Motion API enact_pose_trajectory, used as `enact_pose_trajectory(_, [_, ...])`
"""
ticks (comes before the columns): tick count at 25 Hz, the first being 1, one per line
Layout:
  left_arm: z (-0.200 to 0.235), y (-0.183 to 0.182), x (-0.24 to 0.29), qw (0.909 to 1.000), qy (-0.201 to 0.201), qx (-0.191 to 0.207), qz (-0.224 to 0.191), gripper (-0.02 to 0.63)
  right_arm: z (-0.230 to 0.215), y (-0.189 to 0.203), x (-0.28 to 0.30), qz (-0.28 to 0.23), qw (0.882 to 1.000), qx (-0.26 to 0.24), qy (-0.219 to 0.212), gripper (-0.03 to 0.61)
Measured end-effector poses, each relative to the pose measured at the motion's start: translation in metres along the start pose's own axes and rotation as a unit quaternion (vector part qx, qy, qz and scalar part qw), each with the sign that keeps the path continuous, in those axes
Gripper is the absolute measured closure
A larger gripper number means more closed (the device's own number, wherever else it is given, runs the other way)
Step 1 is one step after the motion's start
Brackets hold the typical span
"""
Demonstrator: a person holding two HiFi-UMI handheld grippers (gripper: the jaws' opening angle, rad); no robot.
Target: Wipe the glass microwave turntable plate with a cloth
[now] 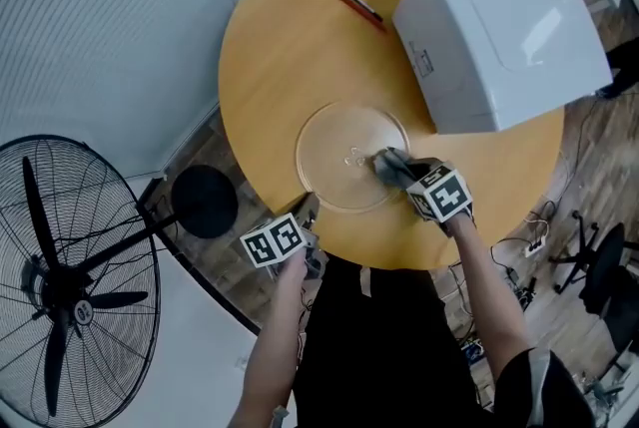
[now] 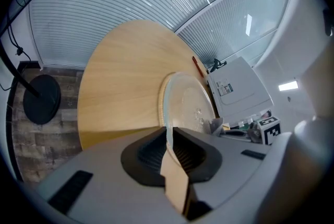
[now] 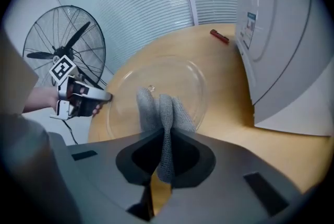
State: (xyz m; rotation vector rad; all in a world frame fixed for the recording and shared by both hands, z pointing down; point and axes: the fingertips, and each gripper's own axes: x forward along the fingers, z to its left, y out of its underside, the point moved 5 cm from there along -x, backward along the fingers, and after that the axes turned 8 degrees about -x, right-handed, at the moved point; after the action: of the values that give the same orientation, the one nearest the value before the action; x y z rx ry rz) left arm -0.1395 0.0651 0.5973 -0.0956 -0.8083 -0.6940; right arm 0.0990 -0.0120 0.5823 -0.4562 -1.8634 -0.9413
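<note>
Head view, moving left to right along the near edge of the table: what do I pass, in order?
Floor fan → its black round base → left gripper → glass turntable plate → right gripper holding the grey cloth. The microwave and pens sit farther back and are left out.

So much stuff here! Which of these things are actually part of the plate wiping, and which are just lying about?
In use:
- glass plate, flat on the table
- grey cloth, pinched in the right gripper, pressed on the plate
- left gripper, jaws shut on the plate's rim

Lying about:
- white appliance
- two pens
- fan on the floor
</note>
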Motion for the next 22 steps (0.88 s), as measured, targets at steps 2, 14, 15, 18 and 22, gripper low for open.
enact_pose_trajectory(2, [0.0,-0.001,0.0,1.0,0.0,-0.001,0.002,0.58,-0.008,-0.006,0.001,0.006,0.999,-0.006,0.031,0.548])
enact_pose_trajectory(14, [-0.002,0.0,0.002,0.9999,-0.012,0.002,0.012,0.58,-0.05,-0.071,0.017,-0.018,0.987,-0.059,0.145,0.548])
enact_pose_trajectory(15, [-0.002,0.0,0.002,0.9999,-0.012,0.002,0.012,0.58,-0.051,-0.077,0.02,-0.022,0.987,-0.063,0.147,0.548])
enact_pose_trajectory(18, [-0.001,-0.001,0.002,0.9999,-0.011,0.0,0.012,0.58,-0.052,-0.096,0.028,-0.048,0.985,-0.079,0.149,0.548])
enact_pose_trajectory(22, [-0.002,-0.001,0.002,0.9999,-0.007,-0.009,0.012,0.578,-0.05,-0.116,0.037,-0.08,0.982,-0.095,0.144,0.548])
